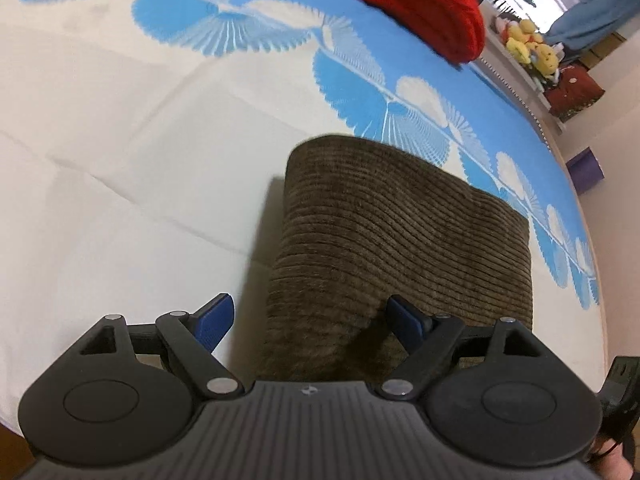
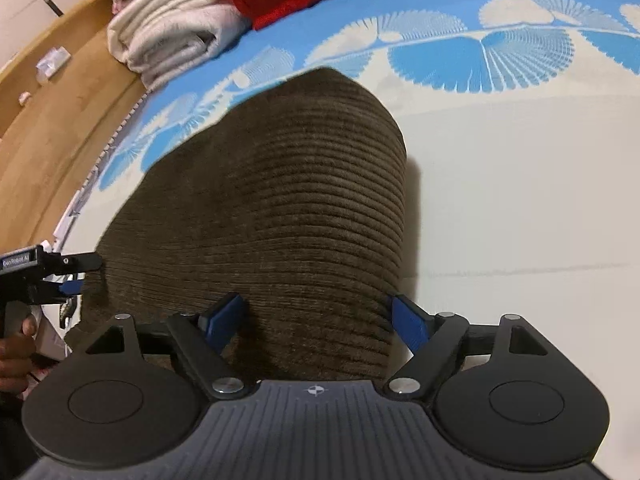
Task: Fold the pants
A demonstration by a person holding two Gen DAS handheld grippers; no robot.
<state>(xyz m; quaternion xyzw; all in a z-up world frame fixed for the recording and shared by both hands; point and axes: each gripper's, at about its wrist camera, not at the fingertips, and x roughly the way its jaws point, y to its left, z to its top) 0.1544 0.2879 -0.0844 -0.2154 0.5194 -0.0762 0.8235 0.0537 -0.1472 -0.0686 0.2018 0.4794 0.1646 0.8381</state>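
The soft, thick corduroy pants (image 2: 272, 208) lay folded on the bed (image 1: 120, 160), best pinched at an edge; both hand-held grippers (image 1: 308, 320) (image 2: 320, 320) stood open, holding nothing.

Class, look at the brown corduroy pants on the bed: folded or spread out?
Folded. The brown corduroy pants form a compact, thick block with a rounded far edge on the bed cover; no separate legs show.

Left gripper (image 1: 308, 320): black ribbed housing, two round black discs, black linkage arms with silver pivot screws, blue ridged fingers (image 1: 214, 322), small crosshair mark. Right gripper (image 2: 320, 322): identical build. White lettering on the left gripper's side, unreadable.
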